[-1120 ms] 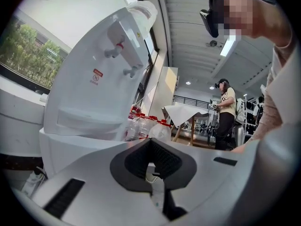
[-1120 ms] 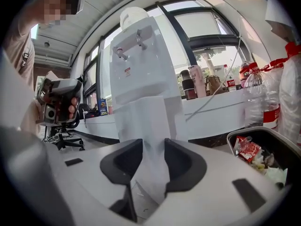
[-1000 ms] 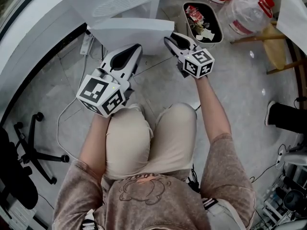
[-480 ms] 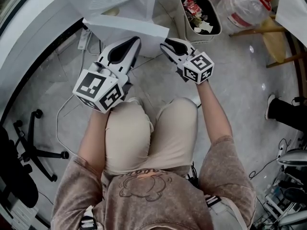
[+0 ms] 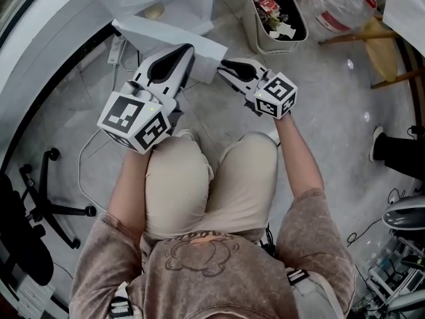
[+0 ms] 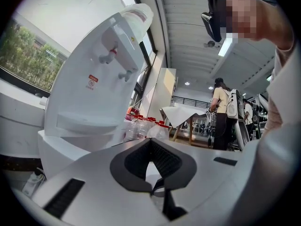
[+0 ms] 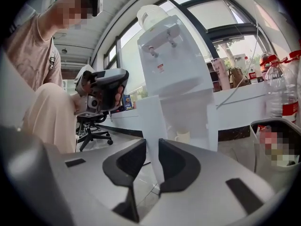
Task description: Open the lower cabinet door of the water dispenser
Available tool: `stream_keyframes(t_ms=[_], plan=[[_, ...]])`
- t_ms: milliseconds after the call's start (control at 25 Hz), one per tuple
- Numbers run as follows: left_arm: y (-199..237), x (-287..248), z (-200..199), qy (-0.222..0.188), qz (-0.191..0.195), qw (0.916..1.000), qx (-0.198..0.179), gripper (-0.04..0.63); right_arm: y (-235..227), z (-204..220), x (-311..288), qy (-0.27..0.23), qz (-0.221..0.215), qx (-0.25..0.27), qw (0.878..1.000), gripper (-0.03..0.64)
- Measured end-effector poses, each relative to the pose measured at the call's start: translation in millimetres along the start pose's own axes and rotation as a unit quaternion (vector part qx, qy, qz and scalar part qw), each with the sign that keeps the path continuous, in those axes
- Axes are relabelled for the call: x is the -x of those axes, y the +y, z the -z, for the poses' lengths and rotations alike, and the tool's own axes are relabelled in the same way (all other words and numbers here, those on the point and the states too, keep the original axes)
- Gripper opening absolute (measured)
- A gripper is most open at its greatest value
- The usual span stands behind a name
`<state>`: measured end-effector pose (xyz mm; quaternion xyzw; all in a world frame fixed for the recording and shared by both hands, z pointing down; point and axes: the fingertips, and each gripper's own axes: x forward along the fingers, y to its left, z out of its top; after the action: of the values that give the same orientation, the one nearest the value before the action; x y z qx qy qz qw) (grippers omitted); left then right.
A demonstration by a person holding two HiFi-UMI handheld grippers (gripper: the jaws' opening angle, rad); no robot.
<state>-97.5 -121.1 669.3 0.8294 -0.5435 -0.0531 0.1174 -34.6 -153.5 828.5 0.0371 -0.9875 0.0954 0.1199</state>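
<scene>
Bright daylight from windows, fisheye-warped edges

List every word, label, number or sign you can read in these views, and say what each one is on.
No text can be read in any view.
Red sticker on the water dispenser: too small to read.
Red labels on the bottles: blurred.
Shirt print: unreadable.
Marker cubes: black-and-white patterns, no letters.
</scene>
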Motion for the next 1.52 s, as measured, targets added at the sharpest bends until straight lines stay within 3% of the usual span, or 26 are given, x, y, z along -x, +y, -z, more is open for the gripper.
stream_keyframes(t_ms=[80,120,280,1520], plan=[[-2.4,-0.6,0.1,0.001,0.003,1.0,-0.001,0.017,6.9,0.3,-0.2,0.004,-0.014,0.004,1.0,0.074],[-3.6,-0.7,0.2,0.001,0.004,1.0,-0.001,0.017,9.9,-0.2,-0.3,0.004,-0.019,0.006,1.0,0.035],[-5.8,-0.4,-0.2,-0.002,0.005,1.0,0.001,0.017,18.2,-0.3,-1.7,0.008,-0.03,0.013,0.999,0.008],[-7.6,5.6,-3.2,0.001,-0.002,1.0,0.001,0.017,112.7,12.4,-27.3,0.038,-0.182,0.063,0.981,0.006]])
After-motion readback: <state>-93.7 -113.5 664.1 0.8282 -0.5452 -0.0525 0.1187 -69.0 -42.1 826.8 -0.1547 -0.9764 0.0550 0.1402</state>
